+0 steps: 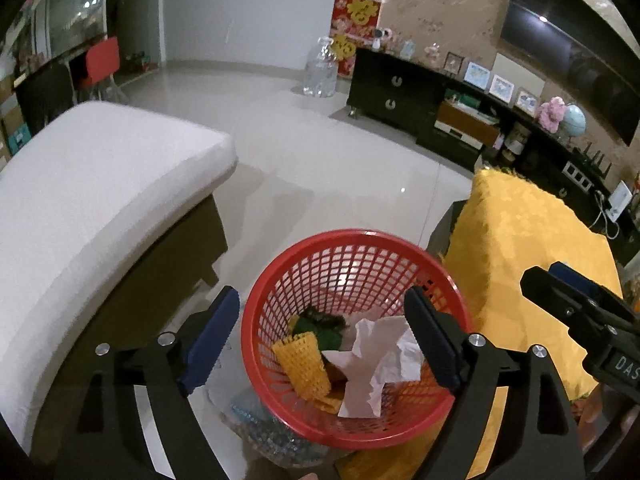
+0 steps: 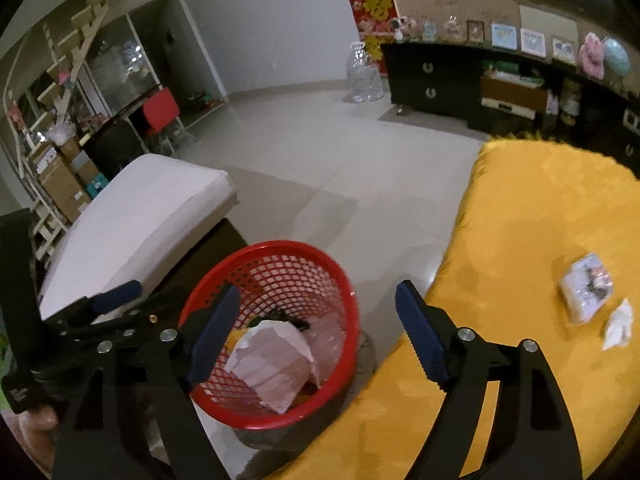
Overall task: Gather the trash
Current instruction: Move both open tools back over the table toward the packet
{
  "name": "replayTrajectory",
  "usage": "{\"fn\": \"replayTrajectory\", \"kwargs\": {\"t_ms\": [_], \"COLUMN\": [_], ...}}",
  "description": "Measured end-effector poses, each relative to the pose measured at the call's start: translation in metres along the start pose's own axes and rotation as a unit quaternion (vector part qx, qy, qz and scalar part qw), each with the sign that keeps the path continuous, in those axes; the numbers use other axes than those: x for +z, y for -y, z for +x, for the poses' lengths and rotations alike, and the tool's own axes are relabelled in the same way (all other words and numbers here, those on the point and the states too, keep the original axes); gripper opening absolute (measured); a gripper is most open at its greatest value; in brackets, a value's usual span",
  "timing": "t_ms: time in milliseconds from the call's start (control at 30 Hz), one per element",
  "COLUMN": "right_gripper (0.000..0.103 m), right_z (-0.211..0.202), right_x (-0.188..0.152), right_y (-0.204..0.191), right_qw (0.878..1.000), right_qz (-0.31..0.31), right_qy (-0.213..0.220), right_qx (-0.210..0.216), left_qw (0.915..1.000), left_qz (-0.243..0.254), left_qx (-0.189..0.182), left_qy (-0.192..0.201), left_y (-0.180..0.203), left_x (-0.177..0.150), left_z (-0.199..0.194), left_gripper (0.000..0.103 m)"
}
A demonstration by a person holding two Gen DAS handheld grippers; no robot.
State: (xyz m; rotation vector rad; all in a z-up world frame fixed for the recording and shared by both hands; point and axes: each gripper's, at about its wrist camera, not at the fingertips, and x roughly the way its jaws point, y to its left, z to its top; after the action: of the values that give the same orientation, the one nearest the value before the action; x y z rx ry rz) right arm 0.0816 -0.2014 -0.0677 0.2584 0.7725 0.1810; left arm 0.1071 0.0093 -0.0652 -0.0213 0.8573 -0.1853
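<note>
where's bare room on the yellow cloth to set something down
The yellow cloth is bare along the side by the red basket and across its far half. It is crowded only at the right edge, where a packet and a crumpled paper lie. The basket already holds trash.

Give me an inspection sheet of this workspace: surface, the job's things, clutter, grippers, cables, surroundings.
Surface: yellow cloth covers the table; pale tiled floor beside it.
Job's things: red basket on the floor holds crumpled white paper, a yellow mesh piece and something green. A small packet and a white scrap lie on the cloth.
Clutter: nothing seen beyond that trash.
Grippers: left gripper and right gripper both open, empty, above the basket.
Cables: white cable by the dark cabinet.
Surroundings: white cushioned bench, red chair, stacked boxes.
</note>
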Motion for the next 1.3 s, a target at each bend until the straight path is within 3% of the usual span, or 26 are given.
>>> {"fn": "replayTrajectory", "kwargs": {"t_ms": [367,600,933,1133,1300], "right_gripper": [0.087,0.088,0.088,0.088,0.088], "right_z": [-0.058,-0.102,-0.154,-0.174,-0.191], "right_x": [0.007,0.0,-0.033,-0.054,-0.071], "right_y": [0.022,0.055,0.097,0.115,0.126], "right_qw": [0.995,0.988,0.98,0.976,0.97], "right_qz": [-0.016,-0.008,0.035,0.062,0.077], "right_qy": [0.072,0.101,0.111,0.112,0.113], "right_qx": [-0.065,-0.115,-0.159,-0.179,-0.199], "left_qw": [0.9984,0.997,0.9938,0.9891,0.9818], "left_qz": [0.035,0.05,0.08,0.116,0.153], "left_qx": [-0.007,-0.021,-0.05,-0.068,-0.104], "left_qy": [0.044,0.056,0.06,0.059,0.043], "left_y": [0.031,0.05,0.084,0.115,0.15], "left_x": [0.004,0.003,-0.007,-0.021,-0.041], "left_z": [-0.021,-0.03,-0.038,-0.043,-0.045], "left_gripper": [0.085,0.087,0.087,0.087,0.087]}}
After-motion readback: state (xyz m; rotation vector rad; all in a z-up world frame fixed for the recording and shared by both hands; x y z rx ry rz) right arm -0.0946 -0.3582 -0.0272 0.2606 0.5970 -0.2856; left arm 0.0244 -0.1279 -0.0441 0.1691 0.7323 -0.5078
